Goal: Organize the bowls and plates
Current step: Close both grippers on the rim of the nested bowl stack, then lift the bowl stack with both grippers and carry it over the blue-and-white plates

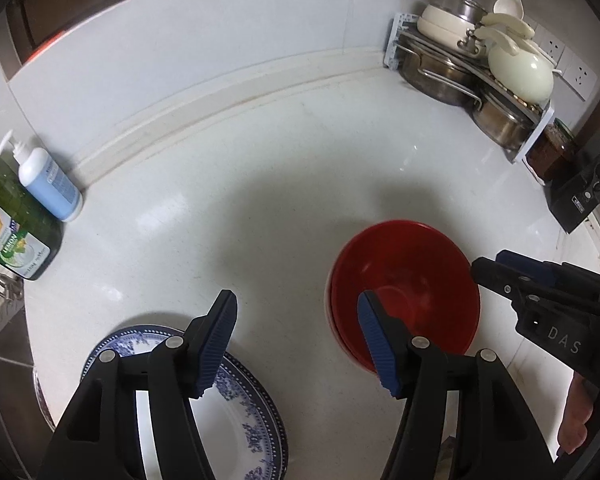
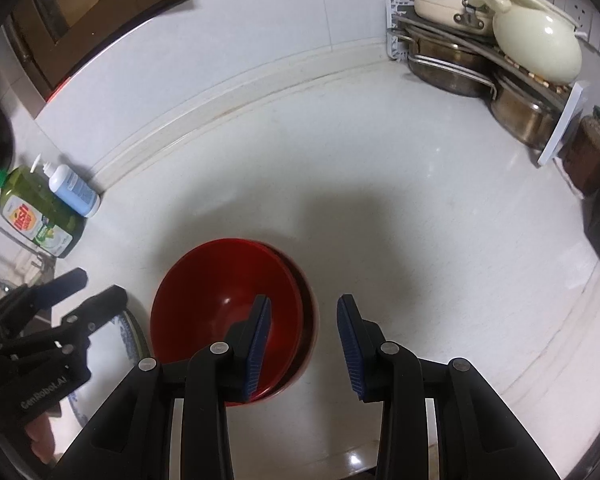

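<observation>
A red bowl (image 1: 412,280) sits nested in another bowl on the white counter; it also shows in the right wrist view (image 2: 220,284). A blue-and-white plate (image 1: 236,412) lies at the counter's front left, its edge visible in the right wrist view (image 2: 126,332). My left gripper (image 1: 296,300) is open and empty, held above the counter between plate and bowl. My right gripper (image 2: 304,304) is open and empty, its left finger over the bowl's right rim. It appears in the left wrist view (image 1: 488,266) just right of the bowl.
A green dish soap bottle (image 1: 8,224) and a blue pump bottle (image 1: 48,184) stand at the left by the wall. A rack of pots and a cream pot (image 1: 520,68) fills the back right corner, with a jar (image 1: 552,152) beside it. A sink edge (image 1: 0,320) lies far left.
</observation>
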Available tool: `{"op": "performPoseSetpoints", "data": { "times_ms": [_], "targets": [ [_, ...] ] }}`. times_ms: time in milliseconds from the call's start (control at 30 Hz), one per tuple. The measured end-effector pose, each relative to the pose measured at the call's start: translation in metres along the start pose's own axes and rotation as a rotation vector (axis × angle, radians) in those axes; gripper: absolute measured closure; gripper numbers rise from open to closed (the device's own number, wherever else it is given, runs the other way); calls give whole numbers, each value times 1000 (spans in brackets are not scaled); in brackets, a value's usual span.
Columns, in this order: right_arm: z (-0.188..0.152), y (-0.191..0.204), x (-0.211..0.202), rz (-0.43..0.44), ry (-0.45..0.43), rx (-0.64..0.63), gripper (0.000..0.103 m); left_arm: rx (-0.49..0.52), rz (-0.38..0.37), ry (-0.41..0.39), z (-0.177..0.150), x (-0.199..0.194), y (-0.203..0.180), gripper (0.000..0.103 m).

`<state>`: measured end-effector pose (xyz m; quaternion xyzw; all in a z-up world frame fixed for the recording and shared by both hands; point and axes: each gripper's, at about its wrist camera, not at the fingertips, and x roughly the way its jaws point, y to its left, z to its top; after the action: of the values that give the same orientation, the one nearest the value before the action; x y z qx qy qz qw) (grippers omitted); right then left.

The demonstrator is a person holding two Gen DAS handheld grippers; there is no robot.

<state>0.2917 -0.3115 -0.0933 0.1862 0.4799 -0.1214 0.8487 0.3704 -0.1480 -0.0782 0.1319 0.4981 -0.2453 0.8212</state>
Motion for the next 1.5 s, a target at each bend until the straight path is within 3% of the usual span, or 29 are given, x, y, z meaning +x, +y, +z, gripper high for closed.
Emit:
{"op": "performPoseSetpoints", "data": {
  "times_ms": [467, 867, 1300, 1400, 1500],
  "targets": [
    [-8, -5, 26, 20, 65, 45, 67, 13, -26, 115, 2, 50, -21, 41],
    [-12, -11, 48, 31, 124, 78, 67, -33, -70, 196, 1, 78, -22, 43],
    [-15, -12, 60, 24, 181, 73, 69, -76, -142, 262, 0, 93, -23, 59],
    [-14, -12, 61, 21, 186, 66, 76, -84, -171, 261, -1, 93, -26, 69],
    [-14, -13, 61, 17, 186, 64, 78, -89, -165, 251, -2, 94, -29, 69]
  ]
}}
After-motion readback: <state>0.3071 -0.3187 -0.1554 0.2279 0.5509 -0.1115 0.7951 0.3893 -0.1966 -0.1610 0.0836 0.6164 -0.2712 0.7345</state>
